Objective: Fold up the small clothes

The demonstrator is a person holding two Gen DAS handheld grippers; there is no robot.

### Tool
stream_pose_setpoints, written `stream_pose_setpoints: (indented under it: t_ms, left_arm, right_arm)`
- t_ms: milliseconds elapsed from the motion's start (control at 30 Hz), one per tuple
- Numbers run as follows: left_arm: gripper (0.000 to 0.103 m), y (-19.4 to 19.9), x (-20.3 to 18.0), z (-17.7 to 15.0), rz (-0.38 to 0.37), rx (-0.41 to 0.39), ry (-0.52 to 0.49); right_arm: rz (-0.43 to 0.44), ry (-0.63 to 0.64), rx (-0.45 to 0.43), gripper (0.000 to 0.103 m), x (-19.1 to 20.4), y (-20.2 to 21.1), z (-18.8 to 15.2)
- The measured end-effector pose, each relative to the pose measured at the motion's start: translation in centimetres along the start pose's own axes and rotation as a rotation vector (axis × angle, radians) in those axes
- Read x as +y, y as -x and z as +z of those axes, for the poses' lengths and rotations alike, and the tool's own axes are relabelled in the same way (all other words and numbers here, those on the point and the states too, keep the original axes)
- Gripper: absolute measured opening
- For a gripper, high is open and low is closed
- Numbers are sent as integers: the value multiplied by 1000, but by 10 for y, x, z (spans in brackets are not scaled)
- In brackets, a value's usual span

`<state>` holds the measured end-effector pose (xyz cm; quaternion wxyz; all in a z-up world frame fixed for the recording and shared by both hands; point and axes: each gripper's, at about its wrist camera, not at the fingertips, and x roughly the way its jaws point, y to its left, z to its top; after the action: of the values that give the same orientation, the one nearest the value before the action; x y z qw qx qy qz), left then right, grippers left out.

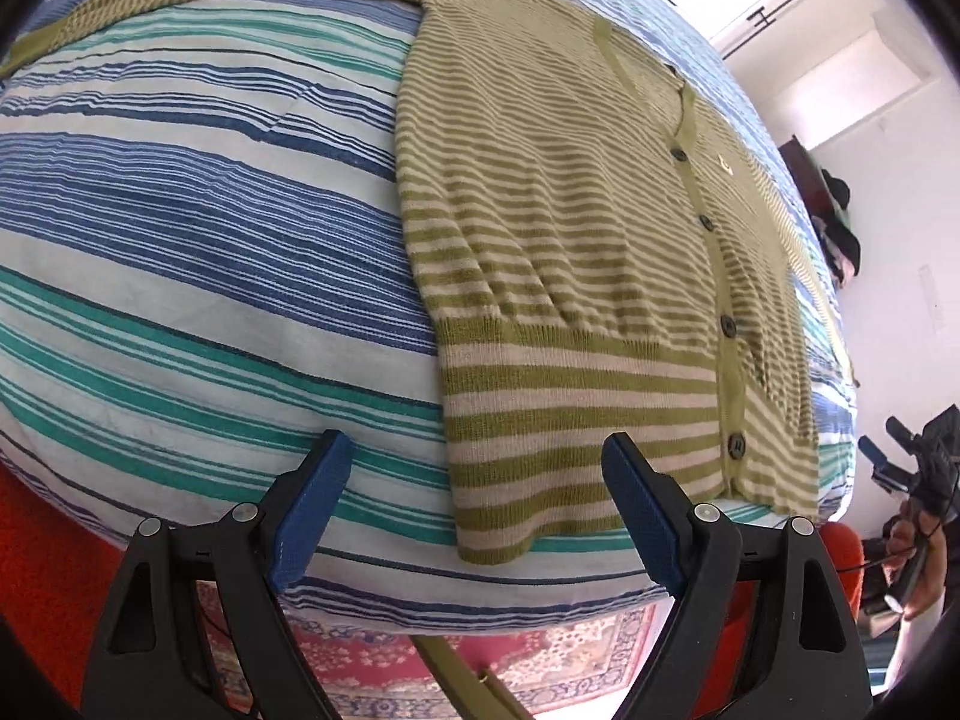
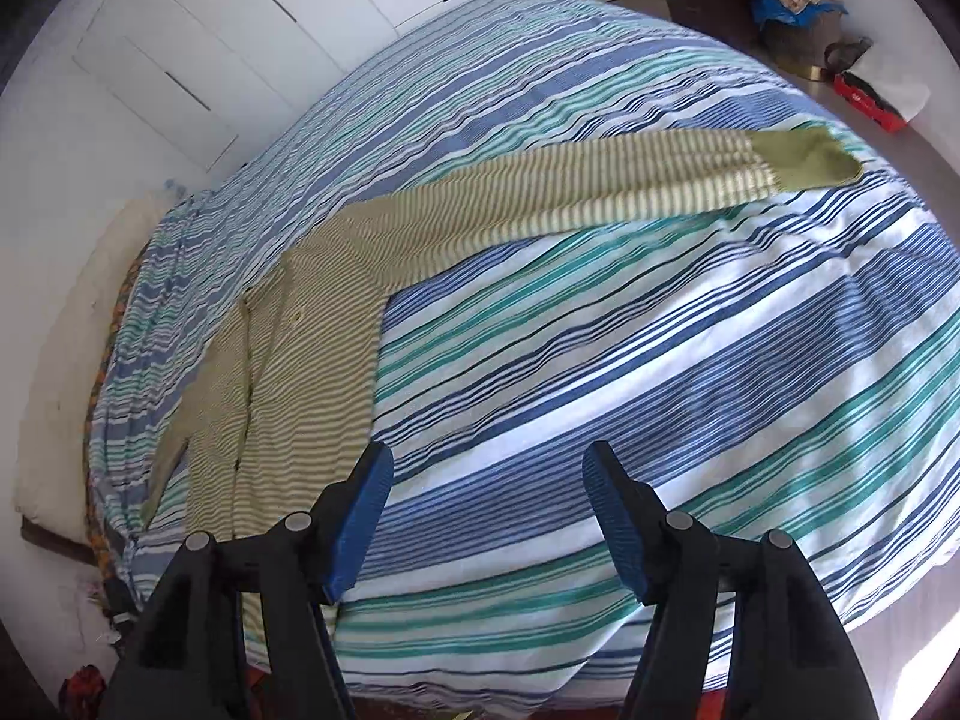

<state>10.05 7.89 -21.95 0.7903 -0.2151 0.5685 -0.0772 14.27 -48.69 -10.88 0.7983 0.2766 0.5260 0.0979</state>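
Note:
A green-and-cream striped cardigan lies flat and buttoned on the striped bedcover. Its hem hangs near the bed's front edge. My left gripper is open, hovering just over the hem's left corner, with its pads clear of the knit. In the right wrist view the cardigan lies to the left, one sleeve stretched out to the right and ending in a plain green cuff. My right gripper is open above bare bedcover, with nothing between its fingers.
A red patterned rug lies below the bed's edge. A person's hand shows at the far right. White wardrobe doors stand behind the bed. A pile of clothes and a red box sit at the back right.

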Motion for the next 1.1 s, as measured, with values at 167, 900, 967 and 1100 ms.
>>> stream_pose_setpoints:
  t_ms: [167,900,967,1100]
  left_arm:
    - [76,-7,-8,6,-36,1,-7]
    - [3,20,7,-10,-51,43,21]
    - [4,18,4,-8,-23,48,-6]
    - [5,18,-5,-12,37,36,-82]
  right_arm:
    - [49,62,197,65,59,-86,-81]
    - [16,26,170,6,55,-84,-116]
    - [1,13,169,6,50,-91,-119]
    - [-45,50,155,7,57,-93,-120]
